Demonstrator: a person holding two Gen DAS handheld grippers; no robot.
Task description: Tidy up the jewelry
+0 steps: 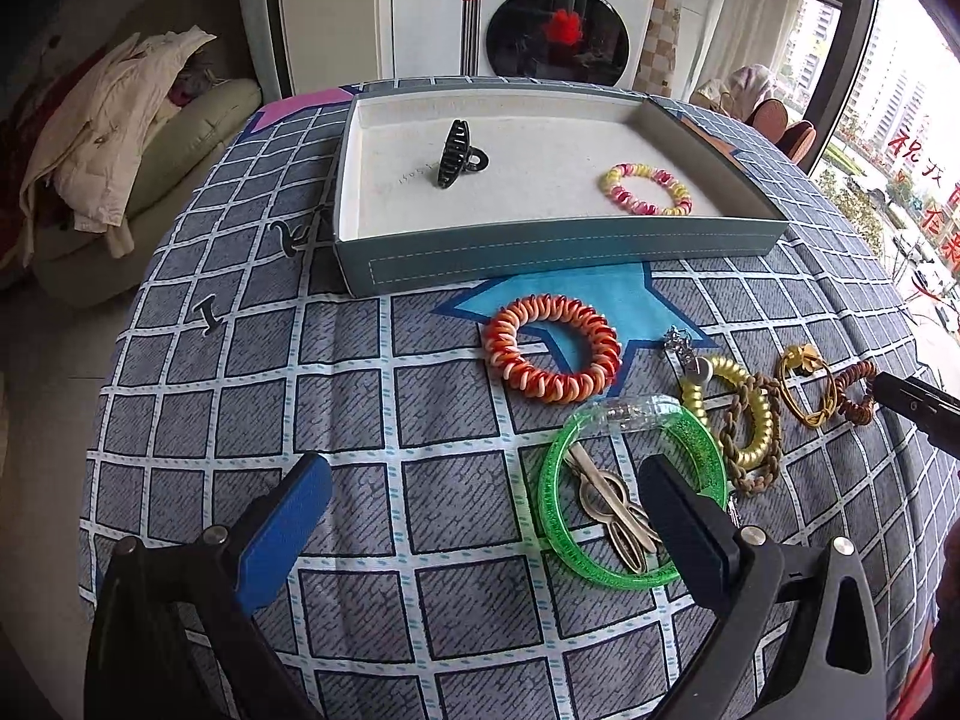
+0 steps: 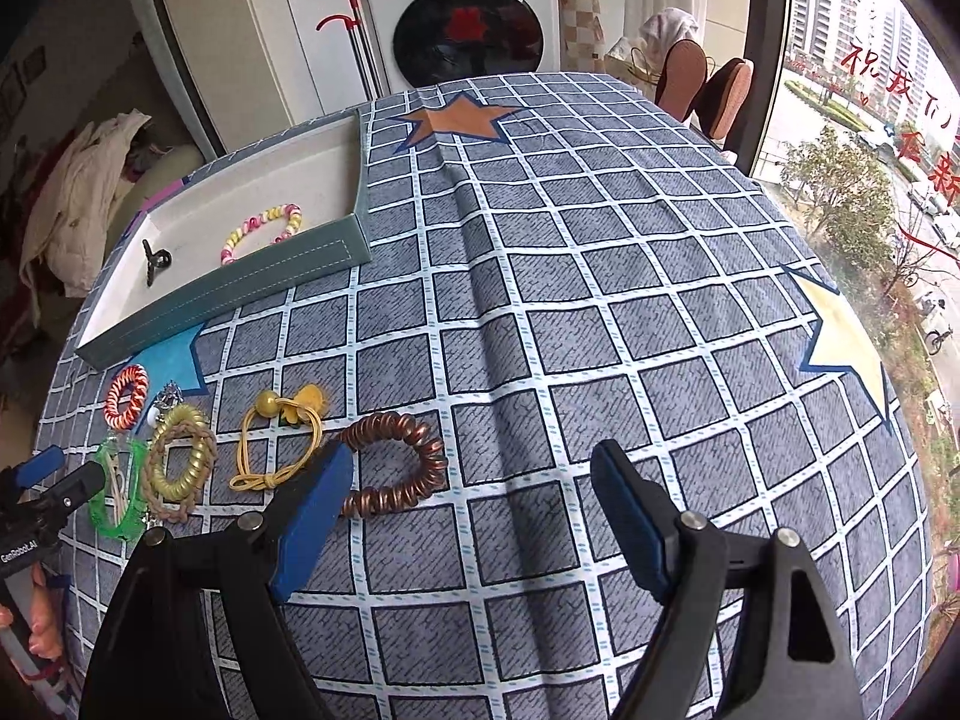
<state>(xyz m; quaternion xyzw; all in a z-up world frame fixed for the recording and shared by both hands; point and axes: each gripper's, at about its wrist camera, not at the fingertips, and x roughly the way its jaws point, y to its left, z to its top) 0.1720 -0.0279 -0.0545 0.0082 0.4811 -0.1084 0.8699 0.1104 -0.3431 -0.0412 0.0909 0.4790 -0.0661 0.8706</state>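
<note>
Behind my checked tablecloth [image 2: 540, 300] stands a washer [image 1: 564, 18], with a window [image 2: 870, 120] at right. My left gripper [image 1: 480, 516] and right gripper [image 2: 474, 516] both hang spread and empty. Two pieces lie in the tray [image 1: 540, 252]; the remaining jewelry [image 1: 660, 420] sits on the cloth nearby.

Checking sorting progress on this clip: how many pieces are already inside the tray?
2. A black hair claw stands toward the tray's left side, and a pink-and-yellow spiral hair tie lies flat near its right end. Nothing else shows on the tray floor in either view.
</note>
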